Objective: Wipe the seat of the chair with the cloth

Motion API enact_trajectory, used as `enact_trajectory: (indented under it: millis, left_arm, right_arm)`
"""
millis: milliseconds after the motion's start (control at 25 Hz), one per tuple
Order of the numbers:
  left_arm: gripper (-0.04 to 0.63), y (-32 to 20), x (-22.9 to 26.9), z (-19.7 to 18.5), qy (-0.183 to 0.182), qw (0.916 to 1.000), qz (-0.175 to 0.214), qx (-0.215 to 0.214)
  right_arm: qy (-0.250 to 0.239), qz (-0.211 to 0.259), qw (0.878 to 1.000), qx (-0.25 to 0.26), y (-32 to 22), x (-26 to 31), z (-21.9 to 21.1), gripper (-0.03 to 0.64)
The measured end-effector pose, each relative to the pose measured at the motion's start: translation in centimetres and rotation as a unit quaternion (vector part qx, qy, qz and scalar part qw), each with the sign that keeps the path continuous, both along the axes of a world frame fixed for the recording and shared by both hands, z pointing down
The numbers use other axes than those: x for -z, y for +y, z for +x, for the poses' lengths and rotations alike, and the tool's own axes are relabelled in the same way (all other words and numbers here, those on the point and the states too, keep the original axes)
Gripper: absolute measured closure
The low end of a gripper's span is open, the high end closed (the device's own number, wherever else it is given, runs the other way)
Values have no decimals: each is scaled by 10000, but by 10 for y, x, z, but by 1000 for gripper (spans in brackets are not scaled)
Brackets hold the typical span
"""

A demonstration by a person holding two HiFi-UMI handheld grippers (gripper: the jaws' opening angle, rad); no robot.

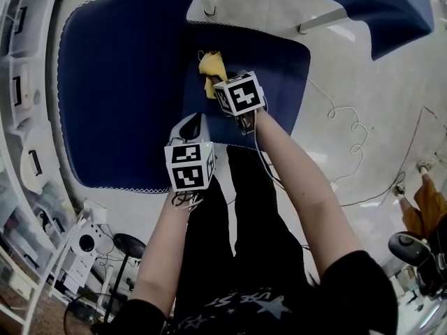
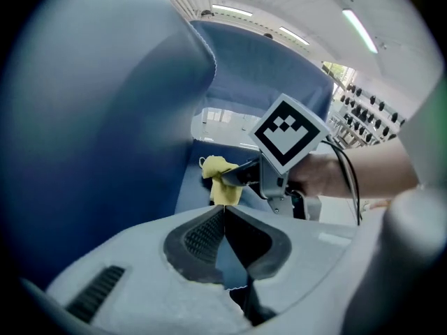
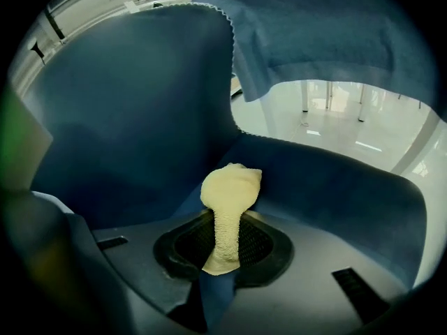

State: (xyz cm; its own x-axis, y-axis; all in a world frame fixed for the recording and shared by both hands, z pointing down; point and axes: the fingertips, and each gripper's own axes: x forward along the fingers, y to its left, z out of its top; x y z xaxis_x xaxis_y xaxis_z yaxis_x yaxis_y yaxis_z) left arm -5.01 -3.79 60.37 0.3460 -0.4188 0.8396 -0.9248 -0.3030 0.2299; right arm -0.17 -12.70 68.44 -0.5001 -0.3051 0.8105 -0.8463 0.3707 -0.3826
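Right jaws: we see the right gripper (image 3: 225,237) clamped on the cloth (image 3: 228,204); a ribbed strip of it runs down between the two pads and a rounded wad bulges out past the tips.
Left jaws: in its own view the left gripper (image 2: 224,213) has its pads pressed together along a straight seam, with nothing between them.
Cloth: pale yellow and bunched up. From the head view we find it at the tip of the right gripper, over the blue chair seat (image 1: 119,110) and near the seat's far edge. We cannot tell whether it touches the fabric or hangs just above it.
Chair: deep blue upholstery with a white stitched border. In the right gripper view the blue surface rises on the left and curves round behind the cloth.
Right gripper: held out ahead of the left one and pointing away from us. The left gripper view shows it from the side, with the cloth drooping from its tips.
Left gripper: held nearer to our body, above the near part of the seat, apart from the cloth and beside the right forearm (image 1: 300,180).
Floor: pale and glossy to the right of the chair, where a thin white cable (image 1: 349,121) lies in loops.
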Motion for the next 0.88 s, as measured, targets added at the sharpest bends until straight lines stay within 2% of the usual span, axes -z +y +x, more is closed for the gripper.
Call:
enact_trajectory:
  millis: [320, 520, 880]
  left_arm:
    - [575, 5, 1, 18, -169, 9973, 29, -715]
    - [575, 9, -2, 34, -223, 9951, 1, -959]
    - [575, 20, -7, 64, -167, 9922, -119, -1232]
  right_arm:
    - [357, -54, 9956, -864, 24, -3, 90, 551]
    - [573, -65, 9899, -1297, 41, -3, 143, 551]
    - [788, -83, 9774, -1960, 77, 0, 209, 551]
